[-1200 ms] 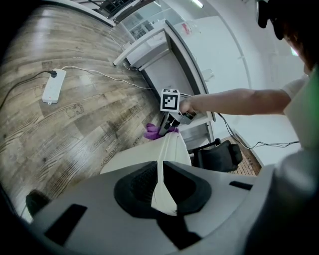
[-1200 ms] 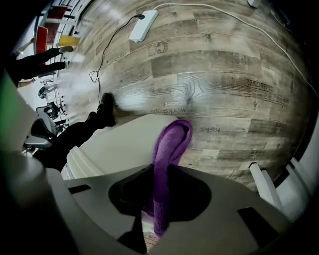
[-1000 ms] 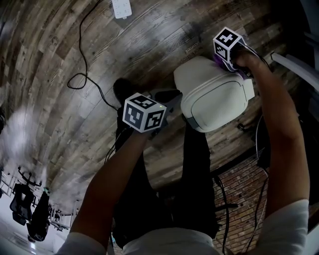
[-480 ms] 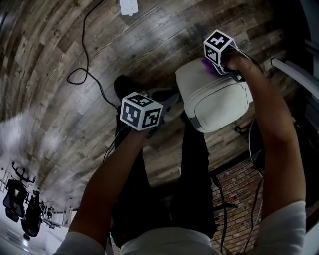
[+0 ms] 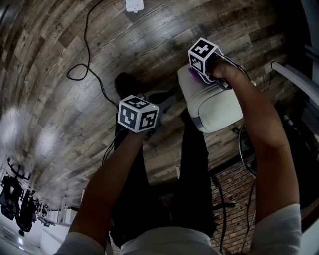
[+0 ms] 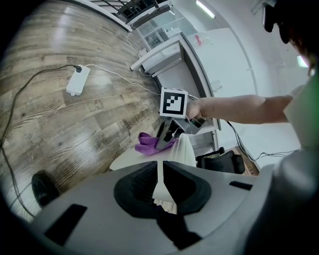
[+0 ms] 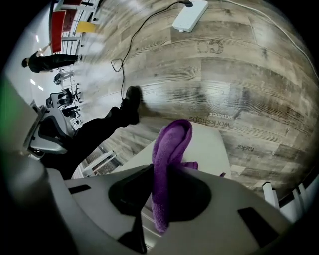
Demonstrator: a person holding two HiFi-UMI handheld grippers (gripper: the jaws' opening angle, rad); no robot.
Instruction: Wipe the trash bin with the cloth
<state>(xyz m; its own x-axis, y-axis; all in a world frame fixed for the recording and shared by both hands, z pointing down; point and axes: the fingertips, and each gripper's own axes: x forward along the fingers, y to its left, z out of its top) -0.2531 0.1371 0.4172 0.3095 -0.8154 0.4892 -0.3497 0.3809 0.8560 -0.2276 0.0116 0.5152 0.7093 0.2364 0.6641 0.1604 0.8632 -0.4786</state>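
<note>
A white trash bin (image 5: 219, 107) with a flat lid stands on the wood floor in front of the person's legs. My right gripper (image 5: 195, 74) is over the lid's far left corner, shut on a purple cloth (image 5: 192, 73) that lies pressed on the lid. In the right gripper view the cloth (image 7: 169, 144) rises folded between the jaws above the white lid (image 7: 212, 144). My left gripper (image 5: 168, 101) is at the bin's left side, and its jaws are shut on a thin white edge of the bin (image 6: 162, 182). The left gripper view also shows the cloth (image 6: 147, 144) on the lid.
A white power strip (image 5: 133, 4) and its black cable (image 5: 85, 60) lie on the floor beyond the bin. The person's black shoe (image 5: 123, 84) is left of the bin. Cables (image 5: 244, 159) and a brick-patterned patch lie to the right. Office chairs (image 5: 15, 199) stand at lower left.
My right gripper has slid the purple cloth leftward across the lid, from its far right corner to its far left corner. The left gripper has stayed at the bin's edge.
</note>
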